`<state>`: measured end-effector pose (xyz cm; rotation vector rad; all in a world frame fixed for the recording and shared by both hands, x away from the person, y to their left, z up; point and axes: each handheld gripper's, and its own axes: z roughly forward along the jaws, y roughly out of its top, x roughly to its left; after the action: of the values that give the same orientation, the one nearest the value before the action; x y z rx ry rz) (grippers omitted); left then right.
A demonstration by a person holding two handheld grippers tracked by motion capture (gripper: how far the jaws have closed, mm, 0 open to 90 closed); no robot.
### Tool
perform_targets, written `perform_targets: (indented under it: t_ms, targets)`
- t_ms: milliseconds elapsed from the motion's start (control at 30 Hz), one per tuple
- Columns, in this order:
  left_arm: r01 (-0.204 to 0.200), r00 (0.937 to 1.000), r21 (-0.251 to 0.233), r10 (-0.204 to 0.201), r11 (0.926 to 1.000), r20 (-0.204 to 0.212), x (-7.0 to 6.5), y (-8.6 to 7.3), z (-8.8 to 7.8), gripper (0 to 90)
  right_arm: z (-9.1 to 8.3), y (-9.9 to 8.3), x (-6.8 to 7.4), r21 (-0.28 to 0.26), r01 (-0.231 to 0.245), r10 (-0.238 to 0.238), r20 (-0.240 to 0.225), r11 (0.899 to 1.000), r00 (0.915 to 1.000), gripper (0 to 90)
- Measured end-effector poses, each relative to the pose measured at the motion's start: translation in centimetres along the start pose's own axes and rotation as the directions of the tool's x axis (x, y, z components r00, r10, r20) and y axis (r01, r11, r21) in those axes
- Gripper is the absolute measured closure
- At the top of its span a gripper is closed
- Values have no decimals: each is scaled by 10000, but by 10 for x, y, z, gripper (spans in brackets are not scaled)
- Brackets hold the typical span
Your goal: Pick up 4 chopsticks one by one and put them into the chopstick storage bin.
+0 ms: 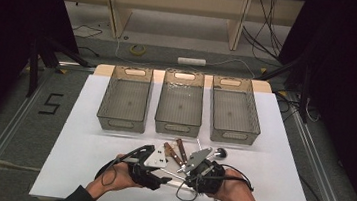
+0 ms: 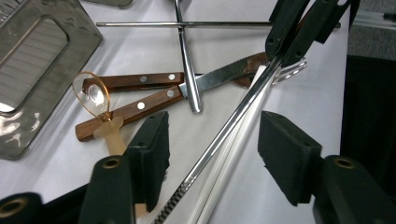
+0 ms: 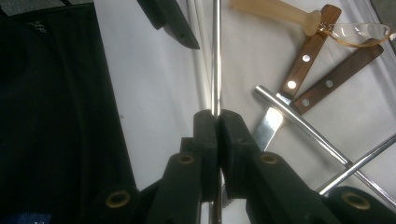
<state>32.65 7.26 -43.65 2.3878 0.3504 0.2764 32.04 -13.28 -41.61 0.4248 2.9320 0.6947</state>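
A: What have the two tongs got right now?

B: The right gripper (image 3: 218, 116) is clenched on a long steel fork (image 2: 233, 126), pinching its thin shaft close to the prongs, which poke out past the pads in the left gripper view. The left gripper (image 2: 212, 140) is released: its pads stand either side of the same shaft but don't press on it.

A: Where does the fork lie from the left one?

B: Straight between its jaws. The handle end runs down under that gripper, and the shaft slants away up toward the right gripper, so the long axis crosses the gap at an angle.

A: So the left hand is nearer the handle?

B: Yes. I'd judge a squeeze there would give a two-handed hold. Just beside it lie two wooden-handled knives (image 2: 140, 105) and a clear spoon (image 2: 93, 95); three bins (image 1: 179, 108) wait farther back on the table (image 1: 280, 166).
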Motion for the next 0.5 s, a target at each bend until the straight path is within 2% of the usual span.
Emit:
perform_targets:
  t_ms: [33,333,500]
  targets:
    - [-34,10000,43,34,10000,12,0,0,0,470,1,0,0,-11,140,-140,-33,9999,9999,861]
    - [-392,9991,244,388,9989,192,-3,0,3,571,1,1,2,-23,323,-323,-142,9995,9994,862]
    - [-760,9966,469,743,9960,363,-7,0,5,621,1,2,3,28,406,-405,-230,9992,9989,862]
